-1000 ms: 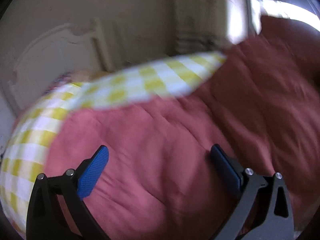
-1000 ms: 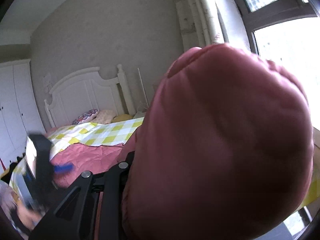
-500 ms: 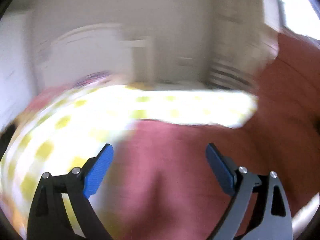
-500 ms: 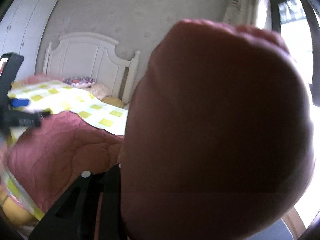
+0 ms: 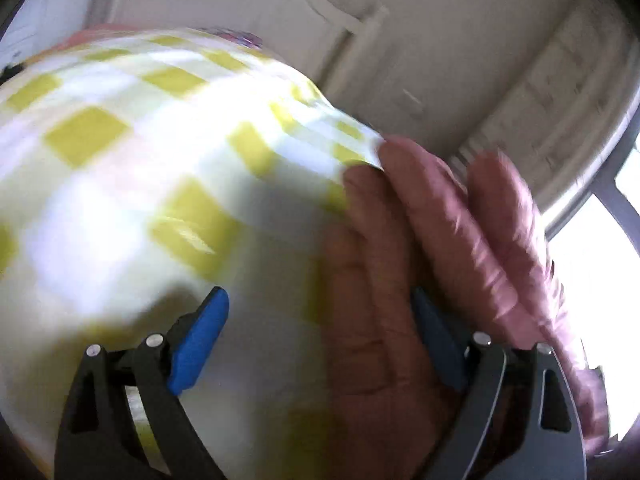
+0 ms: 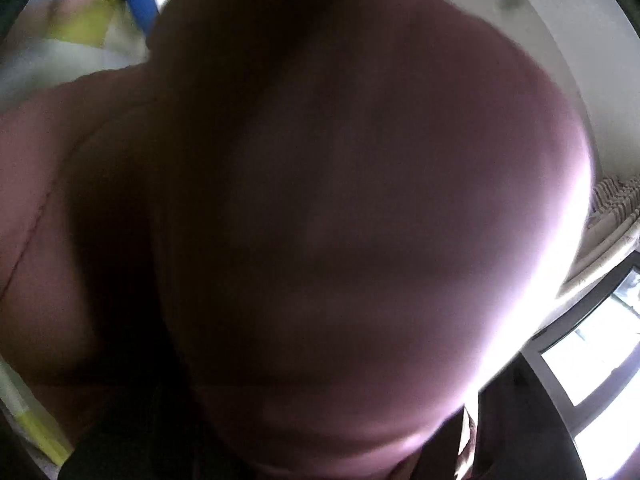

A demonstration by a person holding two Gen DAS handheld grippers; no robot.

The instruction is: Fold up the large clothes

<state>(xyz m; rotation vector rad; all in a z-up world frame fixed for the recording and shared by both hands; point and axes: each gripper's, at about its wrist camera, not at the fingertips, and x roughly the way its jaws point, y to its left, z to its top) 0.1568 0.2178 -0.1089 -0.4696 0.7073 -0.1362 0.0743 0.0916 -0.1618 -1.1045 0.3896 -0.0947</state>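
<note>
Pink quilt (image 6: 360, 220) fills right-wrist view — right claw hidden, state can't tell, jaws just been opening. Left claw (image 5: 320, 340) spread wide, quilt fold btw jaws — checked sheet (image 5: 120, 160) beside.

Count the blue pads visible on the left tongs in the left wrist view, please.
2. One bright blue rubber pad sits at lower left over the yellow-and-white checked sheet; the other blue pad sits at lower right, against the pink quilted padded garment, shaded and blurred.
</note>
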